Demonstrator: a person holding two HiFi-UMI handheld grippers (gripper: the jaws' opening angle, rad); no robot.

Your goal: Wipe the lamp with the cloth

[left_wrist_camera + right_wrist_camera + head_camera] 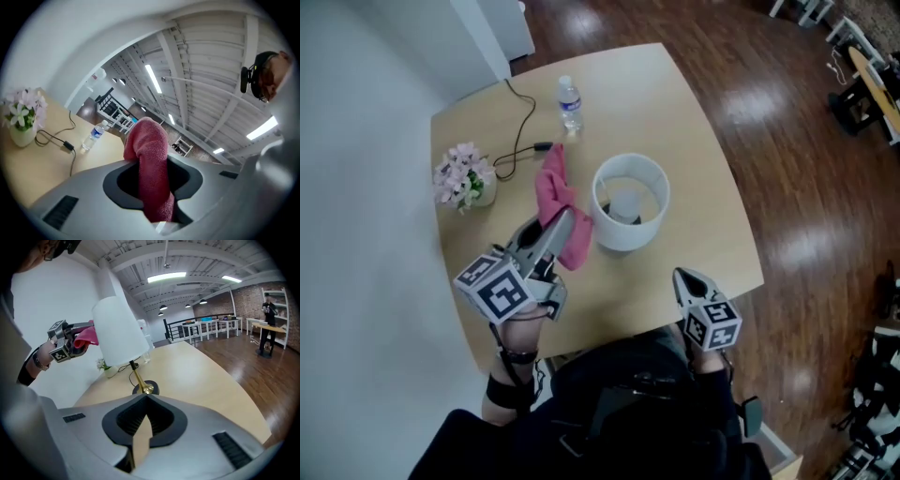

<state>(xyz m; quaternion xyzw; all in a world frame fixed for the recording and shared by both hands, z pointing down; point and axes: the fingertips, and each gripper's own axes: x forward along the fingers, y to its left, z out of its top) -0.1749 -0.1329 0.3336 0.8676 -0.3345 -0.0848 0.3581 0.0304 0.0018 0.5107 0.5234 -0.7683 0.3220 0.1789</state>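
A lamp with a white shade (pixel 630 201) and a brass stem on a dark base (pixel 144 388) stands mid-table. My left gripper (pixel 562 223) is shut on a pink cloth (pixel 560 199), held in the air just left of the shade; the cloth (pixel 151 168) stands up between its jaws and droops over. In the right gripper view the cloth (pixel 86 337) shows beside the shade (pixel 119 331). My right gripper (pixel 685 278) is shut with nothing in it, near the table's front edge, pointing toward the lamp.
A water bottle (pixel 570 102) stands at the back of the tan table (pixel 703 159). A pot of pale flowers (pixel 465 178) sits at the left edge. A black cord (pixel 521 131) runs across the table between them. Wooden floor lies to the right.
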